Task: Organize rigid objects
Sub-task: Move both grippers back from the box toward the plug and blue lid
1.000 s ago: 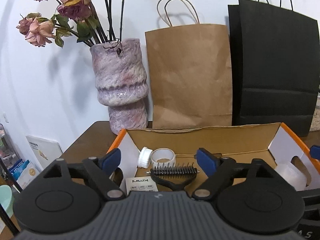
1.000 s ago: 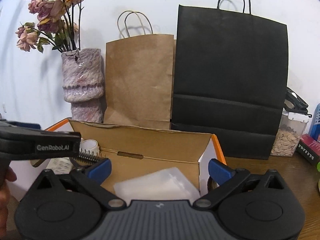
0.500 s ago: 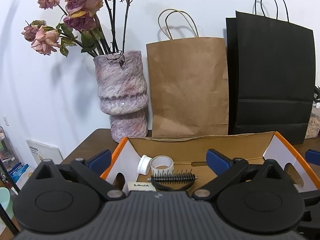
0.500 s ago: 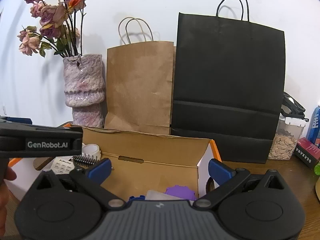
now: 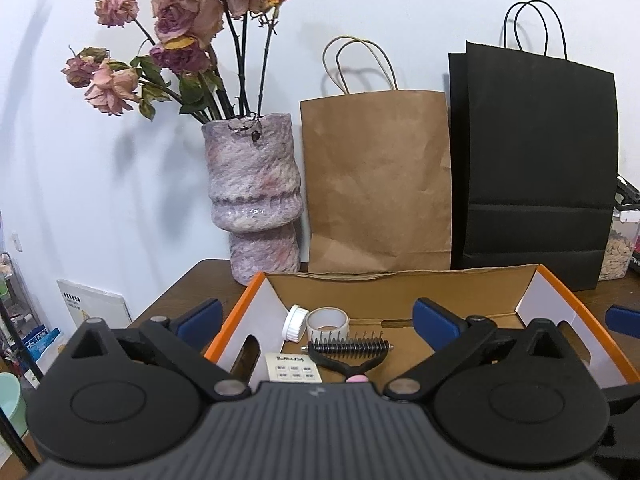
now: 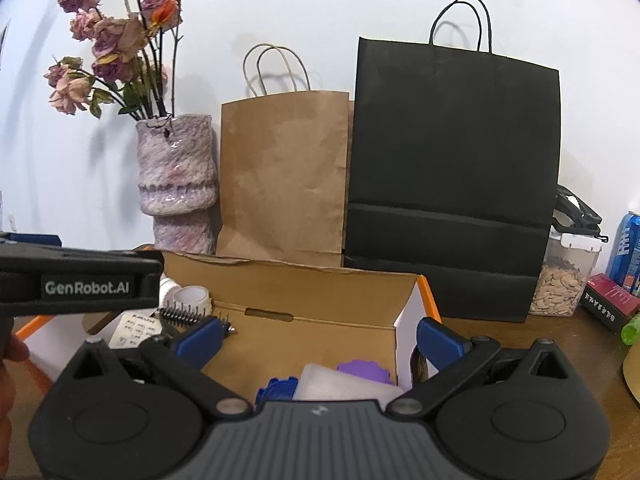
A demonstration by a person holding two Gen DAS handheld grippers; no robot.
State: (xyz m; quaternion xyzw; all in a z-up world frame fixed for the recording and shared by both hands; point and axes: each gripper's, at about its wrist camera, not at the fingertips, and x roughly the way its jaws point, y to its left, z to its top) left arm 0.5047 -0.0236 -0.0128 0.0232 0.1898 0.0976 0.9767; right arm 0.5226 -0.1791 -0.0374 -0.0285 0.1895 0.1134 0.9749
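An open cardboard box with orange rims (image 5: 404, 276) (image 6: 288, 270) stands on the brown table. Its left end holds a black pet comb (image 5: 349, 350) (image 6: 180, 315), a tape roll (image 5: 327, 320) (image 6: 194, 297), a white cap (image 5: 295, 323) and a small white card (image 5: 293, 367). Its right end holds a clear plastic piece (image 6: 340, 382), a purple disc (image 6: 364, 369) and a blue piece (image 6: 278, 387). My left gripper (image 5: 316, 316) is open and empty above the box's left end. My right gripper (image 6: 320, 334) is open and empty above its right end.
A purple vase with dried roses (image 5: 252, 196), a brown paper bag (image 5: 376, 180) and a black paper bag (image 5: 536, 164) stand behind the box. A jar of seeds (image 6: 564, 276), a blue can (image 6: 626, 248) and a dark red box (image 6: 610, 300) are at the right.
Both grippers have risen and drawn back from the box, so more of the box and wall shows. Both stay open and empty.
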